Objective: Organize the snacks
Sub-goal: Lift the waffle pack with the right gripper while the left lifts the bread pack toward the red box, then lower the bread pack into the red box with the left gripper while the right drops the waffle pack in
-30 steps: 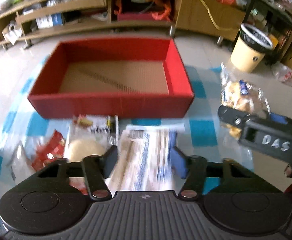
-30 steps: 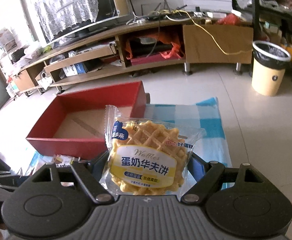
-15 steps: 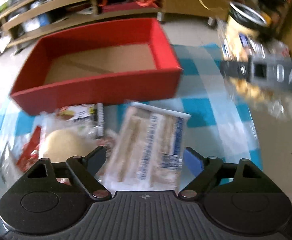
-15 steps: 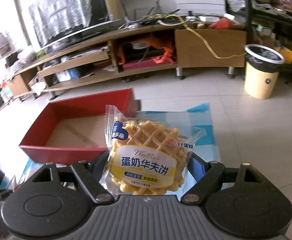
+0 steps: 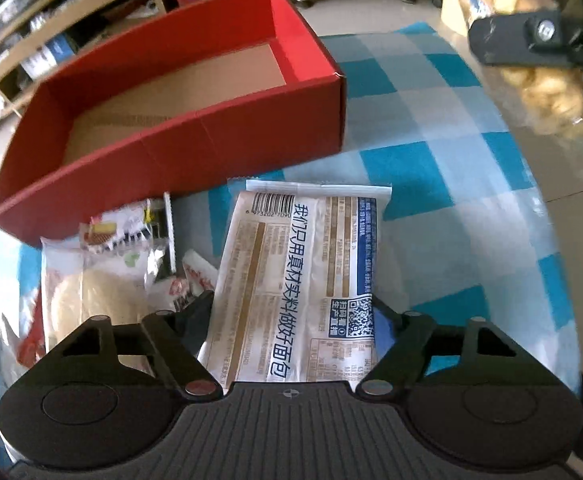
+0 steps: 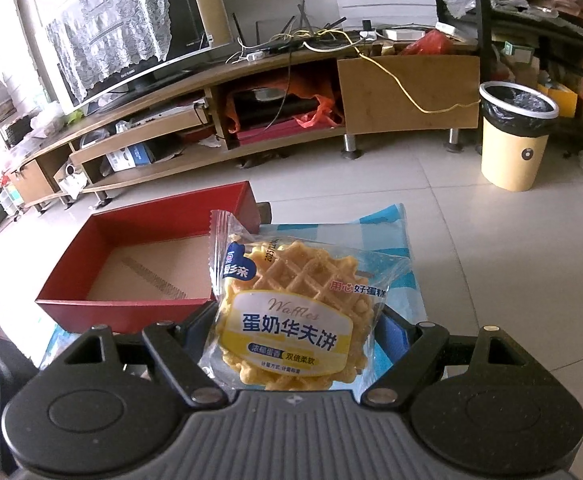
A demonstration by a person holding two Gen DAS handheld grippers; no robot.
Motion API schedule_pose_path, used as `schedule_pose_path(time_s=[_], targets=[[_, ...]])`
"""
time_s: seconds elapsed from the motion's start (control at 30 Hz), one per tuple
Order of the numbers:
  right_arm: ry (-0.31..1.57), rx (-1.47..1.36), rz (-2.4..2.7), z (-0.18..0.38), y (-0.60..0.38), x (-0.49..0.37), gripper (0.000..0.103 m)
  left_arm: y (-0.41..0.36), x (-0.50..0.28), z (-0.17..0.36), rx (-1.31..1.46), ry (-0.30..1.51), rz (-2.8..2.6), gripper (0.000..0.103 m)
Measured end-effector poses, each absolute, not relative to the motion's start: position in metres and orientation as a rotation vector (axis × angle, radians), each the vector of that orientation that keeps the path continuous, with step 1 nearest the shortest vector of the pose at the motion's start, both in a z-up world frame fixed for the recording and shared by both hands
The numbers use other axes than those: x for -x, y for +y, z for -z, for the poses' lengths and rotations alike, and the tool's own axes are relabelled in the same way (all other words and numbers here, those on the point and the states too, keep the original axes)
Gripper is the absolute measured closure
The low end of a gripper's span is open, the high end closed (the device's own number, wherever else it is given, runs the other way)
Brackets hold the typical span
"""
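On the checked cloth (image 5: 431, 92) below the empty red box (image 5: 227, 128), my left claw (image 5: 291, 312) has come down and is closing around the bread packet (image 5: 303, 264), while my right claw (image 6: 291, 320) holds the waffle packet (image 6: 291, 316).

Clear waffle packet (image 6: 291, 312) label: "Waffles", "蛋奶华夫饼", "用心好蛋糕"
White flat bread packet (image 5: 303, 280) back: "我们只用真材实料做好面包", a barcode, a QR code; small print unreadable
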State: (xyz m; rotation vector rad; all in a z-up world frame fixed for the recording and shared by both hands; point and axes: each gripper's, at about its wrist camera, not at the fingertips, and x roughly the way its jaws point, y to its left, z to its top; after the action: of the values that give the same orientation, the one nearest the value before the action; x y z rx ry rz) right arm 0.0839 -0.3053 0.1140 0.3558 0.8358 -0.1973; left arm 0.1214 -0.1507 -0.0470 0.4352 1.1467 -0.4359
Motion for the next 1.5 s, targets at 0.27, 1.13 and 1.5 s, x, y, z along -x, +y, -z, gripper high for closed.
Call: schedule_pose_path(time_s=[0.27, 1.13, 1.5], targets=[[0.839, -0.355, 0.192, -0.112, -0.303, -0.088, 0.022, -0.125, -0.122, 0.022, -0.271, 1.169, 0.462, 0.026], [0.811, -0.365, 0.1, -0.114, -0.272, -0.146, 0.022, -0.066, -0.19, -0.053, -0.014, 0.977, 0.344, 0.025], [0.849, -0.315, 0.045, -0.091, -0.254, -0.207, 0.022, -0.071, -0.246, -0.032, -0.06, 0.956, 0.226, 0.025]])
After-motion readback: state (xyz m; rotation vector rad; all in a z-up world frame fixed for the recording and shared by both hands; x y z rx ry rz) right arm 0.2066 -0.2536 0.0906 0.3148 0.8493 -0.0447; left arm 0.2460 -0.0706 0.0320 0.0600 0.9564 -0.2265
